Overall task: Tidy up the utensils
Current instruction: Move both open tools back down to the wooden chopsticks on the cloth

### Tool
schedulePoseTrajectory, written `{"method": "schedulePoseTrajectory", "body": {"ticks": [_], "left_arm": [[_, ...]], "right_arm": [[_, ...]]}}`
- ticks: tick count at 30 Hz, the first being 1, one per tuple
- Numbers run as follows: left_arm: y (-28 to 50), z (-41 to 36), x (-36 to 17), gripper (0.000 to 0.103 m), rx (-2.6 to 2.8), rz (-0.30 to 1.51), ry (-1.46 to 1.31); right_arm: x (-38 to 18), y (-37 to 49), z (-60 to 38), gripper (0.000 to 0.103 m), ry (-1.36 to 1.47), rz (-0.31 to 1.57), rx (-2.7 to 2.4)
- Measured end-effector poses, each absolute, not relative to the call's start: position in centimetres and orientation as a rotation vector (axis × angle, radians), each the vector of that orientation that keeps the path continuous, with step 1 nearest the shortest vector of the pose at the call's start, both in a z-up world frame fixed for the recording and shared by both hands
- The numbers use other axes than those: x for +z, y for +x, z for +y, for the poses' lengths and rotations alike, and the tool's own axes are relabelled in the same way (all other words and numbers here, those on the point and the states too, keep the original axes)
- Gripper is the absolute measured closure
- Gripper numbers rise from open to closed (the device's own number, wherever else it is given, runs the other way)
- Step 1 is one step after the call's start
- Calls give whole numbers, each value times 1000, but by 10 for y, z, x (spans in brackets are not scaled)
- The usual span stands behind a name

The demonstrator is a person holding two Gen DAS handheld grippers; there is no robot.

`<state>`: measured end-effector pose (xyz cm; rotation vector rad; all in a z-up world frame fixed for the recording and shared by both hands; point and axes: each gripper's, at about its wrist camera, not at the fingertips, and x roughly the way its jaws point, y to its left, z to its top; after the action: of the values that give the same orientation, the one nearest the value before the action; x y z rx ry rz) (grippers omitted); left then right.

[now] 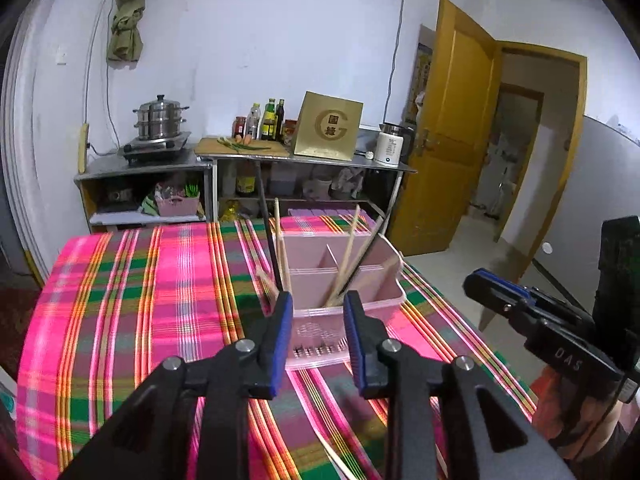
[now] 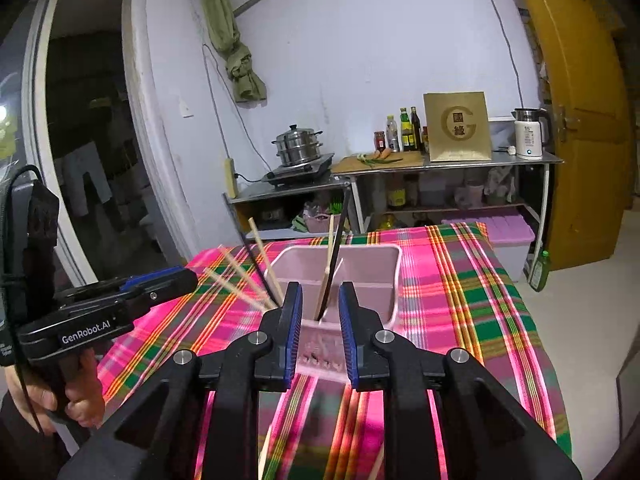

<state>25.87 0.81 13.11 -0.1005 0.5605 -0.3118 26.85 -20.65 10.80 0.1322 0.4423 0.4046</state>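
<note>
While both claws hang empty w/ jaws apart, L claw (image 1: pixel 316 300) at frame centre faces the pink caddy (image 1: pixel 352 304) straight ahead on the desk (image 1: pixel 140 300); chopsticks (image 1: pixel 346 256) stand steeply in it. R claw (image 2: pixel 319 292) looks nearer; loose stick (image 2: pixel 264 454) lies lower centre, pointing away.

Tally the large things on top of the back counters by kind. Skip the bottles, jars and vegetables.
Steamer pot: 1
Induction cooktop: 1
Cutting board: 1
Gold box: 1
Electric kettle: 1
Total: 5
</note>
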Motion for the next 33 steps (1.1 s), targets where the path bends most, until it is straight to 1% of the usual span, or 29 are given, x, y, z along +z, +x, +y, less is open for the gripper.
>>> {"method": "schedulePoseTrajectory", "body": {"ticks": [12, 15, 24, 33], "left_arm": [[175, 22, 73, 75, -269, 616, -138], [160, 21, 55, 75, -269, 659, -157], [126, 16, 27, 75, -283, 707, -177], [123, 12, 15, 75, -269, 732, -181]], "right_arm": [[67, 175, -225, 83, 107, 480, 397], [52, 162, -227, 74, 110, 517, 413], [21, 135, -232, 74, 127, 579, 411], [3, 132, -234, 74, 118, 622, 377]]}}
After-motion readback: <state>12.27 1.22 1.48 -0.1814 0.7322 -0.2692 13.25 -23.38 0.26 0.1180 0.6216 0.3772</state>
